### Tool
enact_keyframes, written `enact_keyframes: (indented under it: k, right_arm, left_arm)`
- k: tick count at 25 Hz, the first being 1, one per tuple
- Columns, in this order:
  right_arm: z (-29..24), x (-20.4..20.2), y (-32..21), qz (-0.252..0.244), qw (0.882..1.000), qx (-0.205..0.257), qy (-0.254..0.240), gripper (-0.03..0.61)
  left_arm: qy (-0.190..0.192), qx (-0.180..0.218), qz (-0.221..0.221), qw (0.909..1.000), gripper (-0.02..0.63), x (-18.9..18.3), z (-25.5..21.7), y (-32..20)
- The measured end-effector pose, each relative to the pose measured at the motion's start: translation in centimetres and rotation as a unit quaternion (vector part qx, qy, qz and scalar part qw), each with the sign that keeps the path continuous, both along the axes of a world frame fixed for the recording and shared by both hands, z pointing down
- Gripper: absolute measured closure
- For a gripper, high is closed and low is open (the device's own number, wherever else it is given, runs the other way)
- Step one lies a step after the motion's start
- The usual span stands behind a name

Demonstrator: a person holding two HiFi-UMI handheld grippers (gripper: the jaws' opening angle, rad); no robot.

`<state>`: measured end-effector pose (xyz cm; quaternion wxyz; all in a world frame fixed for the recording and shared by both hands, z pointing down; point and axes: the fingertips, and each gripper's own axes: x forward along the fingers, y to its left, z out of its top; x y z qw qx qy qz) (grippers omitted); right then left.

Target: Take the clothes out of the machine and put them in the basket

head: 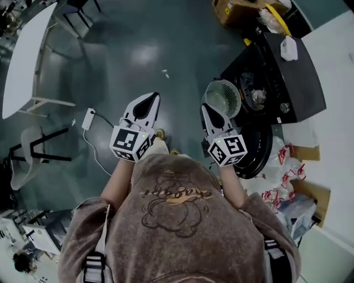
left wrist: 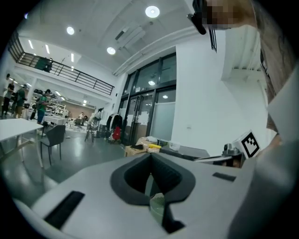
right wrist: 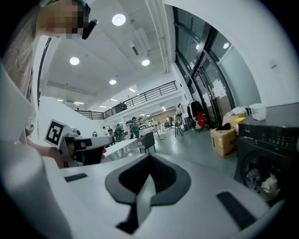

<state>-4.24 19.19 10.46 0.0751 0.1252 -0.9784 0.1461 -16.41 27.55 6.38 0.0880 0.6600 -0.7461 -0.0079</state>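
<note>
In the head view the black washing machine (head: pixel 287 72) stands at the right with its round door (head: pixel 257 152) swung open. Clothes (head: pixel 255 95) lie inside the drum. A pale green mesh basket (head: pixel 223 98) stands on the floor in front of it. My right gripper (head: pixel 206 106) is held in the air just left of the basket, jaws shut and empty. My left gripper (head: pixel 154 95) hovers over bare floor further left, also shut on nothing. In the right gripper view the machine (right wrist: pixel 268 149) is at the right edge, with clothes (right wrist: pixel 262 181) showing in its opening.
A white table (head: pixel 25 55) and a chair (head: pixel 33 149) stand at the left. A power strip (head: pixel 88 118) with its cable lies on the floor. A cardboard box (head: pixel 238 11) sits beyond the machine, and plastic bags (head: pixel 282 177) lie by the door.
</note>
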Motion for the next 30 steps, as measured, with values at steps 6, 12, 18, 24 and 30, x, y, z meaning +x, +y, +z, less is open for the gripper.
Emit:
enact_keyframes:
  k: [6, 12, 18, 24, 30]
  right_arm:
    - [-1.0, 2.0, -3.7, 0.114, 0.993, 0.01, -0.001, 0.584]
    - [-1.0, 7.0, -5.5, 0.221, 0.975, 0.008, 0.003, 0.584]
    - [-0.5, 12.8, -5.5, 0.316, 0.949, 0.0, 0.002, 0.584]
    - [0.1, 16.1, -4.4, 0.358, 0.934, -0.002, -0.008, 0.584]
    - [0.9, 19.0, -4.4, 0.372, 0.928, -0.006, -0.016, 0.584]
  left_arm:
    - [0.004, 0.003, 0.109, 0.994, 0.611, 0.3, -0.5, -6.3]
    - [0.01, 0.005, 0.214, 0.9768, 0.611, 4.2, -0.5, -11.4]
    - [0.013, 0.006, 0.304, 0.9526, 0.611, 9.9, -0.2, -14.2]
    - [0.011, -0.004, 0.348, 0.9374, 0.611, 13.8, 0.7, -14.9]
    - [0.005, -0.008, 0.364, 0.9315, 0.611, 16.9, 1.5, -16.0]
